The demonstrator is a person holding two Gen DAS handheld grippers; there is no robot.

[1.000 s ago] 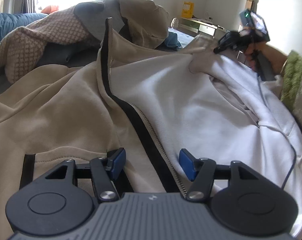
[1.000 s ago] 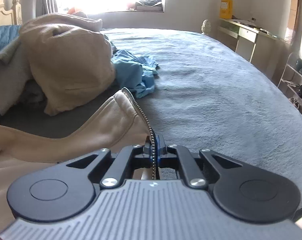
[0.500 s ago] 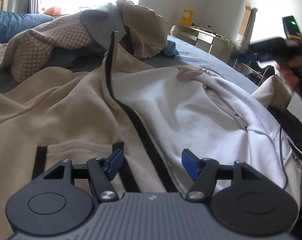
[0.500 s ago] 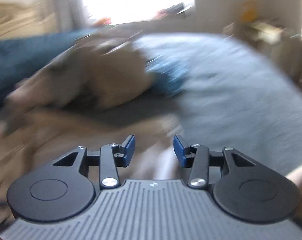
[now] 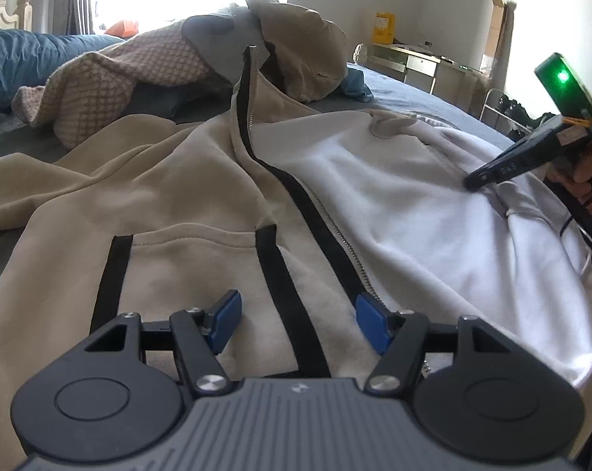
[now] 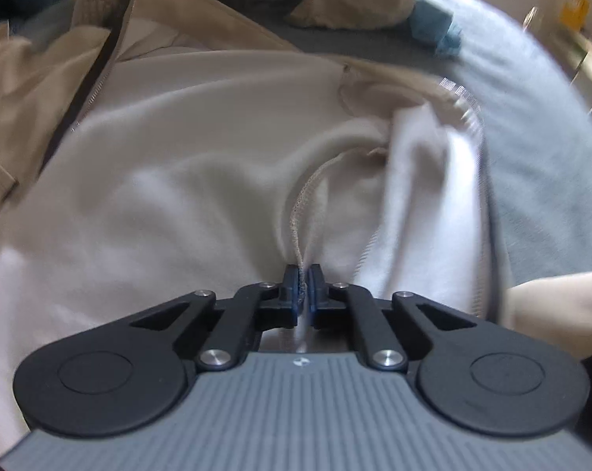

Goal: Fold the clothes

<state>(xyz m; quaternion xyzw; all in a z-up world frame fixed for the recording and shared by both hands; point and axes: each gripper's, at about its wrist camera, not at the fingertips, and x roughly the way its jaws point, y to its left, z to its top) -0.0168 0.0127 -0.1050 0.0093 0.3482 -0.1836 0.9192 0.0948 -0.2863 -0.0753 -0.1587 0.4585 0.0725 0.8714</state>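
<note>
Left wrist view: left gripper [image 5: 298,324] nearest, blue pads wide apart, nothing between them, hovering over the beige jacket [image 5: 147,212] by a black pocket stripe [image 5: 292,306]. Jacket lies open on the grey bed [image 5: 413,96], white lining [image 5: 394,204] up, black zipper edge [image 5: 296,192] running away. Right gripper [image 5: 477,179] at far right, tip on the lining. Behind: clothes pile [image 5: 186,62], then desk [image 5: 410,61]. Right wrist view: right gripper [image 6: 302,288] pads pinched together on a stitched seam [image 6: 300,212] of the lining [image 6: 186,180]; bed [image 6: 539,125] beyond.
</note>
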